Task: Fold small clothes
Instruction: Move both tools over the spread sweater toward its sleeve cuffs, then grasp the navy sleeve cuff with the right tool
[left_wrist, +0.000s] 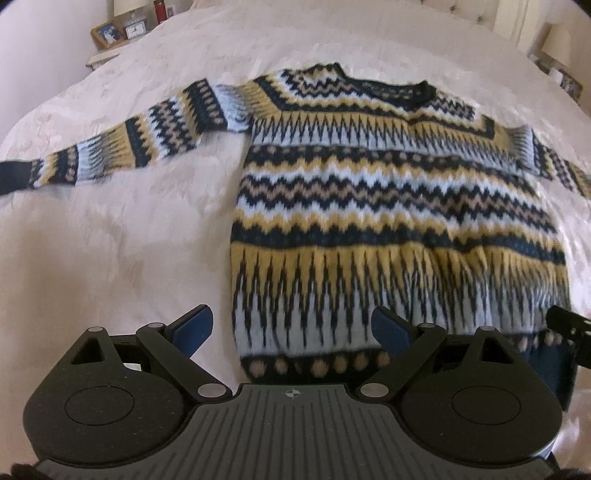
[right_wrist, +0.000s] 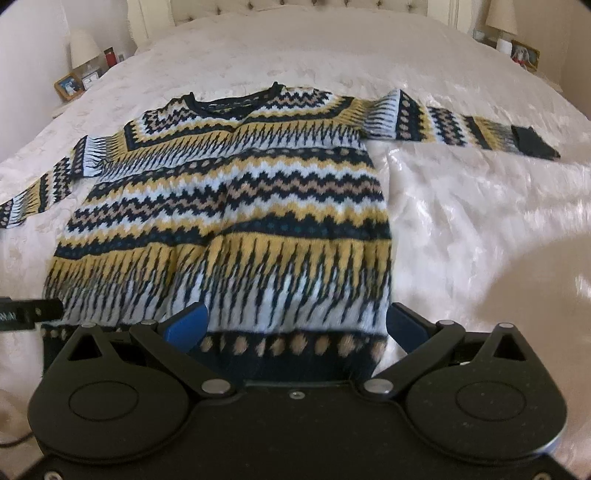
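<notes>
A patterned knit sweater (left_wrist: 388, 206) in navy, yellow, white and tan lies flat on the bed, front up, collar far, sleeves spread to both sides. It also shows in the right wrist view (right_wrist: 236, 221). My left gripper (left_wrist: 291, 332) is open, its blue-padded fingers straddling the hem's left corner. My right gripper (right_wrist: 299, 325) is open over the hem's right corner, one finger on the sweater and one beside its edge. The right gripper's tip shows at the left wrist view's right edge (left_wrist: 569, 325).
The sweater rests on a cream bedspread (left_wrist: 122, 240) that covers the whole bed. A nightstand (left_wrist: 110, 40) with a photo frame, clock and red bottle stands at the far left. Another nightstand with a lamp (right_wrist: 517, 40) stands at the far right. A tufted headboard (right_wrist: 295, 7) is behind.
</notes>
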